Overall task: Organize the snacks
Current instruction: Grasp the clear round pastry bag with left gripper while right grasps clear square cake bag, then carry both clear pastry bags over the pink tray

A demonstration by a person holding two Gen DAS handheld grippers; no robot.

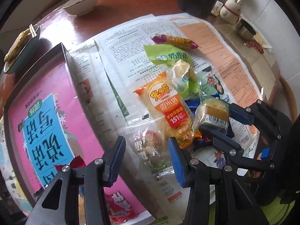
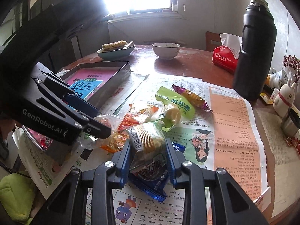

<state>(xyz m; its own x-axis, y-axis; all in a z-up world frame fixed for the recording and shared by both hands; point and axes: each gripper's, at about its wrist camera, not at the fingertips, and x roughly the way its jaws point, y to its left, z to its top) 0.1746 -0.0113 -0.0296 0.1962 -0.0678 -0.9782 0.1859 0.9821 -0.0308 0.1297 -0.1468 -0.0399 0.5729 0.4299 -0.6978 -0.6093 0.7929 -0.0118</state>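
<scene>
Presently a clear-wrapped cake (image 2: 148,140) is pinched between the pads of the right gripper (image 2: 148,161), low in the frame's centre. Beside it, the left gripper (image 1: 147,157) is held spread over a clear packet (image 1: 155,150), nothing clamped. Several snacks remain piled on the newspaper (image 2: 234,131); few are seen in the tray (image 2: 105,78) at upper left.

Newspapers (image 2: 234,123) cover the near part of the round table (image 2: 196,65), and a heap of snack packets (image 2: 159,116) lies on them in the middle. A tray (image 2: 112,80) sits at the heap's left, with a plate (image 2: 116,51) and a bowl (image 2: 166,49) behind it. A tissue pack (image 2: 224,59) and a flask (image 2: 255,46) stand right of the bowl, with a rabbit figure (image 2: 284,97) at the far right edge.
</scene>
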